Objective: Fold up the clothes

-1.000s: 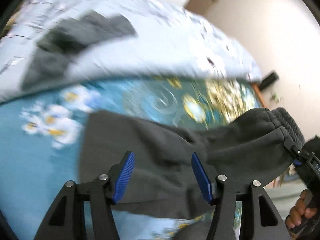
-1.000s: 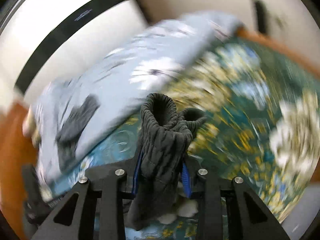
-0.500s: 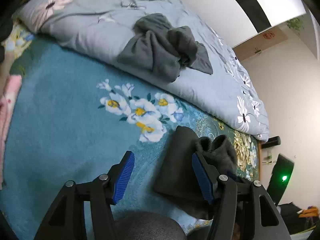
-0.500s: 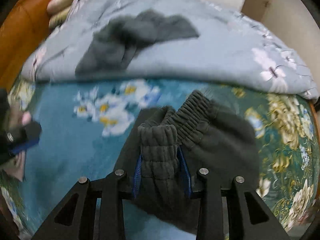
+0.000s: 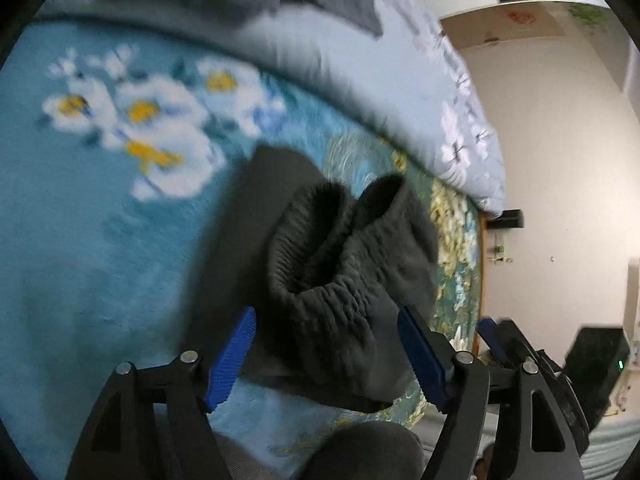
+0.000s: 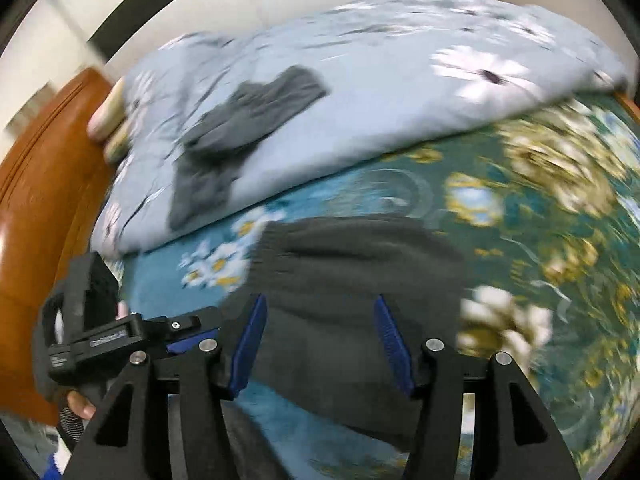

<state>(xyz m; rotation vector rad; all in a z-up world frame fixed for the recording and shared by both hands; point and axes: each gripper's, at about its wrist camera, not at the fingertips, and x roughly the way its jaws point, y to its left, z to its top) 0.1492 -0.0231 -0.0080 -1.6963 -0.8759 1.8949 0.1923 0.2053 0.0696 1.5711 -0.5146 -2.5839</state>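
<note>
Folded dark grey sweatpants [image 5: 320, 280] lie on the blue floral blanket [image 5: 100, 260], ribbed waistband bunched up toward me. My left gripper [image 5: 326, 354] is open, its blue pads either side of the waistband. In the right wrist view the same sweatpants [image 6: 352, 280] lie flat, and my right gripper [image 6: 320, 344] is open just above them, holding nothing. The left gripper also shows in the right wrist view [image 6: 192, 336] at the lower left, and the right gripper's tip shows in the left wrist view [image 5: 492, 332].
A second grey garment [image 6: 240, 128] lies crumpled on the pale blue flowered duvet [image 6: 400, 80] behind. A wooden headboard [image 6: 36, 200] is at the left. A white wall [image 5: 560, 160] and a dark device [image 5: 596, 360] with a green light are at the right.
My right gripper has opened and let go of the sweatpants' waistband; the pants now lie on the blanket. My left gripper has swung over to the waistband. Both views are motion-blurred.
</note>
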